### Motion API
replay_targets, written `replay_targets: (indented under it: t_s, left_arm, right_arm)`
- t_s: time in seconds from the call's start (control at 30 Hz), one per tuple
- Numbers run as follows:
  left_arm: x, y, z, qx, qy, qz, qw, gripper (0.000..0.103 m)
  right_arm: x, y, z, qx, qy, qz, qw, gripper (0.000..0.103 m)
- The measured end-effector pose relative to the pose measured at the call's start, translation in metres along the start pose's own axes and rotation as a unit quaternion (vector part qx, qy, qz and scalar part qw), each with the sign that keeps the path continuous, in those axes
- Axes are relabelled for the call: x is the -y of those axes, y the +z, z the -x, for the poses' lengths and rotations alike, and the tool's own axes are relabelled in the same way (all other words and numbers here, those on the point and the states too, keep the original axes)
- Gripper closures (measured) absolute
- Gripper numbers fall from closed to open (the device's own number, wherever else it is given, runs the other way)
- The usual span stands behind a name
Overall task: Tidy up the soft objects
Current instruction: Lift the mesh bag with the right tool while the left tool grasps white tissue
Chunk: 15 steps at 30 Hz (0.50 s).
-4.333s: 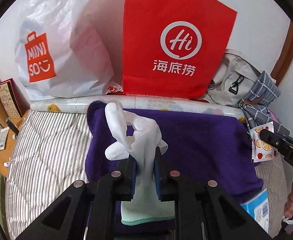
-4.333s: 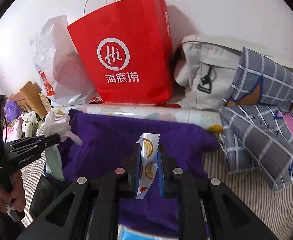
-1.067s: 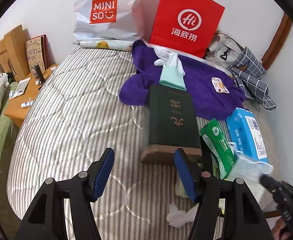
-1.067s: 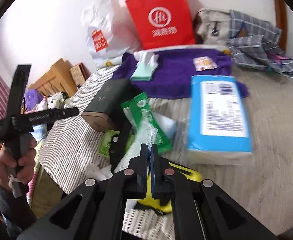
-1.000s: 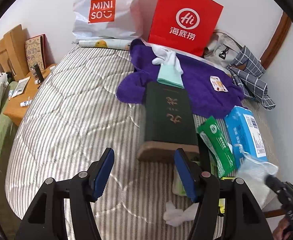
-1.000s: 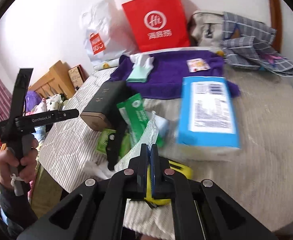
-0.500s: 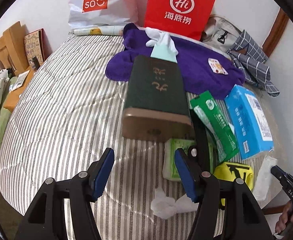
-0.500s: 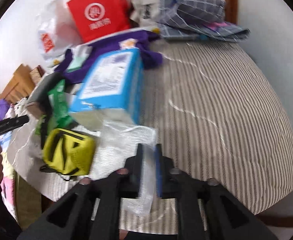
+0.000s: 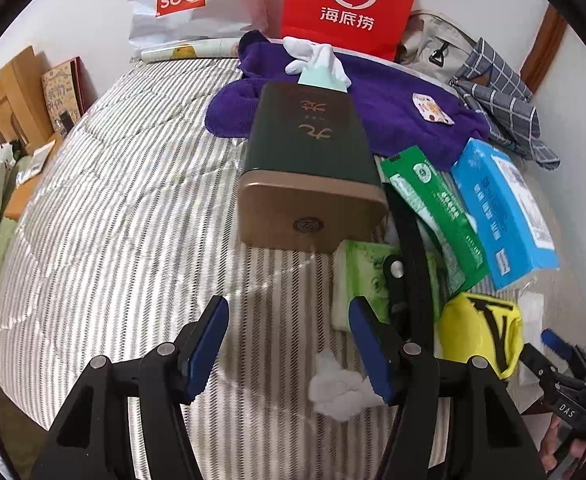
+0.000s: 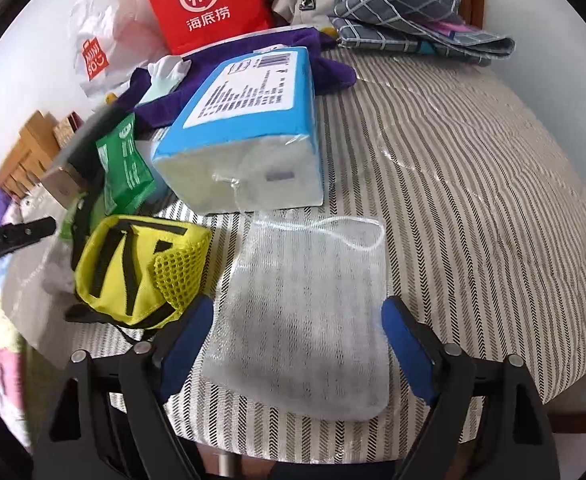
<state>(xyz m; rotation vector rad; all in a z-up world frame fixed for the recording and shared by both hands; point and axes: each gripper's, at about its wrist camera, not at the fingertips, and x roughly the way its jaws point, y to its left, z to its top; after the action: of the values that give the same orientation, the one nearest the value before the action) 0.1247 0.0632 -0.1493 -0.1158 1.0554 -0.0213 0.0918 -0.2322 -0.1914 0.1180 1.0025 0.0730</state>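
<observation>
Striped bedding fills both of my wrist views, a bed pushed against a white wall where a white shopping bag and a red paper bag stand side by side. From the left: my left hand-held gripper hangs over bare quilt with its jaws about half apart and nothing between them, a crumpled white tissue lying just beside its right finger. Beyond it a dark green box lies lengthwise, its far end reaching onto a purple towel that carries a white glove and a small fruit-print sachet. Right of the box come a green packet, a blue tissue pack and a yellow pouch with black straps. Farthest right, my right hand-held gripper has its jaws opening wide; the white mesh drawstring bag lies flat on the quilt between the blue pads, neither pad pressing it, just beside the yellow pouch and touching the near end of the tissue pack. Grey checked cloth is heaped at the far right corner by the wall.
</observation>
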Motion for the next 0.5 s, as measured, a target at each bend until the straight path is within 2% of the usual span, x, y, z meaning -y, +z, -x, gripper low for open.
replay_targets:
  t_s: [0.17,0.23,0.3,0.37,0.43,0.5]
  left_arm:
    - [-0.004,-0.007,0.004,0.002,-0.003,-0.001,1.0,0.042]
    - [-0.003,-0.012,0.005,0.002,-0.007,-0.005,1.0,0.042]
    - [-0.001,-0.014,0.005,-0.001,-0.015,-0.009,0.9999,0.041]
    - [0.003,-0.018,0.006,-0.003,-0.022,-0.016,0.9996,0.039]
    - [0.008,-0.02,0.006,-0.001,-0.019,-0.026,0.9995,0.037]
    - [0.012,-0.024,0.006,-0.003,-0.024,-0.033,0.9991,0.037]
  right_arm:
    - [-0.006,-0.003,-0.002,0.015,-0.029,0.013,0.999,0.016]
    - [-0.009,-0.005,-0.002,0.025,-0.054,0.028,0.998,0.027]
    - [-0.008,-0.006,0.0,0.032,-0.055,0.035,0.997,0.032]
    - [-0.005,-0.007,0.003,0.039,-0.056,0.034,0.997,0.045]
    - [-0.001,-0.008,0.006,0.043,-0.058,0.033,0.997,0.062]
    - [0.004,-0.008,0.009,0.045,-0.057,0.031,0.997,0.071]
